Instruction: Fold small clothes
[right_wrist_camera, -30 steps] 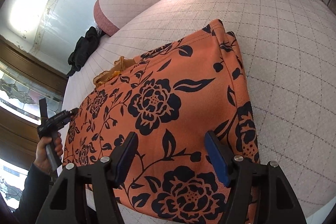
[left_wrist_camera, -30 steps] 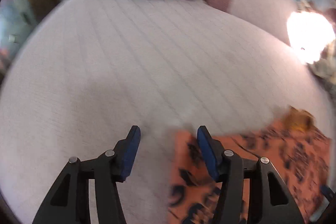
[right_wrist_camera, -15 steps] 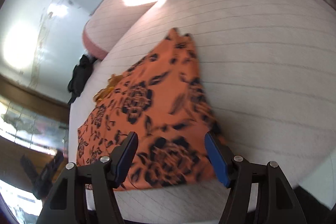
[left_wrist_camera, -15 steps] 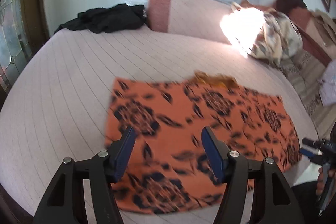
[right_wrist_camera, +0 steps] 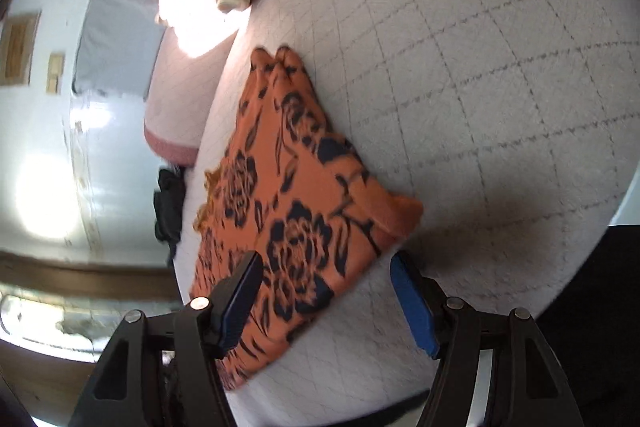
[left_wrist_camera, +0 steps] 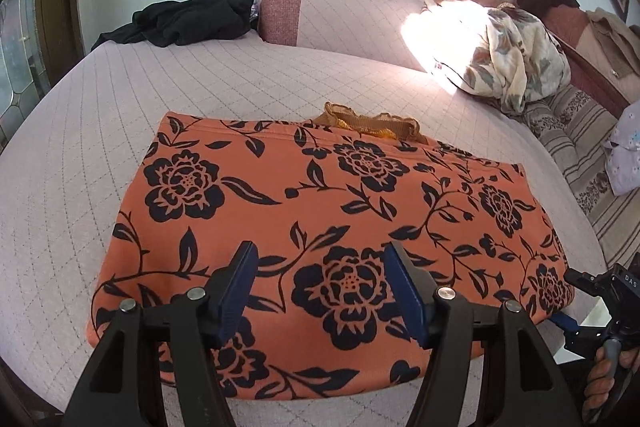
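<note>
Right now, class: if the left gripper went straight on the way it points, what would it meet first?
Most likely the orange floral garment. The left gripper points down over its near half with open jaws, nothing between them. Depth is unclear, but no other thing shows in that line.

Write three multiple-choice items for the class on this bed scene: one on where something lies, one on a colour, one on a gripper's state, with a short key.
1. Where does the crumpled black garment lie?
A. at the bed's far edge, beside the pink-ended bolster
B. on the orange cloth
C. between a gripper's fingers

2. What colour is the flower print on the flat orange cloth?
A. white
B. dark navy
C. green

3. How is the left gripper?
A. shut on the cloth
B. shut, empty
C. open above the cloth

Key: 1 A, it sits by the bolster, apart from the cloth. 2 B, dark blooms on orange. 3 C, the blue pads stand apart, pinching nothing.
</note>
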`<state>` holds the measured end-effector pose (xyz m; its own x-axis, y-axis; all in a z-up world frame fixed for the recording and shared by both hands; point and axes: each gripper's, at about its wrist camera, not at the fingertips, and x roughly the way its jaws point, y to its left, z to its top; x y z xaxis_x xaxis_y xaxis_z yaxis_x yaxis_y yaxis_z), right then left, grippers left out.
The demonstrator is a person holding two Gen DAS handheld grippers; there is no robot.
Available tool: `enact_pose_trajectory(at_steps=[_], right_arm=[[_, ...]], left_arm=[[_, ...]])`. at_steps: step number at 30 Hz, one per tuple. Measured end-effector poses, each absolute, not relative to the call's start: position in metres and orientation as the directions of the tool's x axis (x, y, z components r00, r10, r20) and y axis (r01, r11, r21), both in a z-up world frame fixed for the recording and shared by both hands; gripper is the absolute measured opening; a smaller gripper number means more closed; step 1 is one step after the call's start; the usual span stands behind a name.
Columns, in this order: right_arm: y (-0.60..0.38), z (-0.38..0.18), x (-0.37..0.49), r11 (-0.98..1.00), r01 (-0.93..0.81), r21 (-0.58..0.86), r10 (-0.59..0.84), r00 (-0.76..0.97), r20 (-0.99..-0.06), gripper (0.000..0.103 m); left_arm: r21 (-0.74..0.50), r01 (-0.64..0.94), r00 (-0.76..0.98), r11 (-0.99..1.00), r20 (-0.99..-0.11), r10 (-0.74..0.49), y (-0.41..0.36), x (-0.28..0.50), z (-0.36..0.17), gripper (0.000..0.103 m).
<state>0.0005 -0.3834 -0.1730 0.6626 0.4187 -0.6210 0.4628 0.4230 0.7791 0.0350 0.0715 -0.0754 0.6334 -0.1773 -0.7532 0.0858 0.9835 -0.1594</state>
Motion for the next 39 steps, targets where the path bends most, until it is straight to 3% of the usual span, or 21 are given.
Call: enact_pose_trajectory(at_steps=[1,2,8,9,11,12,14,17,22,26,28,29,31,35,37,38,39], right_arm=[[-0.383,-0.171,0.005,0.429,0.445,0.786,0.420,0.673,-0.609,0.055],[-0.381,-0.171,0.011,0.439,0.435,0.786,0.436,0.662,-0.610,0.005],[-0.373,-0.154,0.008,0.614,0.413,0.673,0.334,0.636,-0.695,0.007],[-0.374,-0.168,0.007,0.615,0.455,0.645,0.337,0.587,-0.736,0.013],[-0.384,-0.175,0.002,0.550,0.452,0.702,0.387,0.607,-0.694,0.017],[-0.387,-0.166,0.001,0.570,0.455,0.684,0.368,0.603,-0.708,0.030],[-0.393,-0.139,-0.002,0.643,0.434,0.630,0.288,0.626,-0.725,0.038],[-0.403,-0.106,0.021,0.745,0.373,0.553,0.229,0.636,-0.737,0.038],[-0.407,-0.108,0.128,0.802,0.241,0.546,0.342,0.564,-0.751,0.038],[-0.408,-0.138,0.193,0.839,0.237,0.490,0.335,0.485,-0.808,0.038],[-0.403,-0.146,0.210,0.856,0.224,0.466,0.329,0.458,-0.826,0.023],[-0.402,-0.144,0.213,0.864,0.219,0.454,0.318,0.462,-0.828,0.005],[-0.399,-0.128,0.209,0.885,0.204,0.417,0.266,0.514,-0.816,0.005],[-0.408,-0.154,0.205,0.866,0.278,0.415,0.254,0.471,-0.845,0.007],[-0.408,-0.143,0.195,0.857,0.314,0.409,0.216,0.502,-0.838,0.018],[-0.405,-0.134,0.189,0.867,0.343,0.361,0.154,0.504,-0.850,0.036],[-0.399,-0.123,0.181,0.880,0.347,0.324,0.107,0.520,-0.848,0.047]], left_arm=[[-0.163,0.082,0.632,0.983,-0.754,-0.178,0.072,0.037,-0.076,0.066],[-0.170,0.080,0.626,0.982,-0.759,-0.182,0.072,0.040,-0.078,0.066],[-0.174,0.092,0.632,0.980,-0.751,-0.193,0.070,0.046,-0.086,0.066],[-0.169,0.089,0.618,0.982,-0.763,-0.188,0.069,0.049,-0.093,0.066],[-0.166,0.085,0.581,0.983,-0.793,-0.184,0.069,0.055,-0.109,0.066],[-0.166,0.083,0.577,0.983,-0.796,-0.184,0.070,0.056,-0.115,0.066],[-0.146,0.099,0.599,0.984,-0.781,-0.176,0.068,0.054,-0.116,0.067],[-0.122,0.120,0.610,0.985,-0.774,-0.170,0.063,0.053,-0.119,0.072],[-0.104,0.135,0.615,0.985,-0.771,-0.166,0.058,0.054,-0.121,0.075],[-0.109,0.139,0.616,0.984,-0.768,-0.172,0.060,0.054,-0.121,0.075],[-0.105,0.140,0.618,0.985,-0.767,-0.170,0.059,0.054,-0.121,0.075],[-0.106,0.139,0.618,0.985,-0.767,-0.170,0.059,0.054,-0.121,0.075],[-0.110,0.136,0.617,0.985,-0.768,-0.171,0.058,0.056,-0.121,0.075],[-0.110,0.135,0.617,0.985,-0.768,-0.170,0.058,0.059,-0.121,0.076],[-0.114,0.138,0.620,0.984,-0.764,-0.176,0.059,0.058,-0.121,0.076],[-0.112,0.142,0.623,0.983,-0.762,-0.177,0.059,0.056,-0.121,0.076],[-0.114,0.143,0.625,0.983,-0.760,-0.179,0.060,0.055,-0.120,0.076]])
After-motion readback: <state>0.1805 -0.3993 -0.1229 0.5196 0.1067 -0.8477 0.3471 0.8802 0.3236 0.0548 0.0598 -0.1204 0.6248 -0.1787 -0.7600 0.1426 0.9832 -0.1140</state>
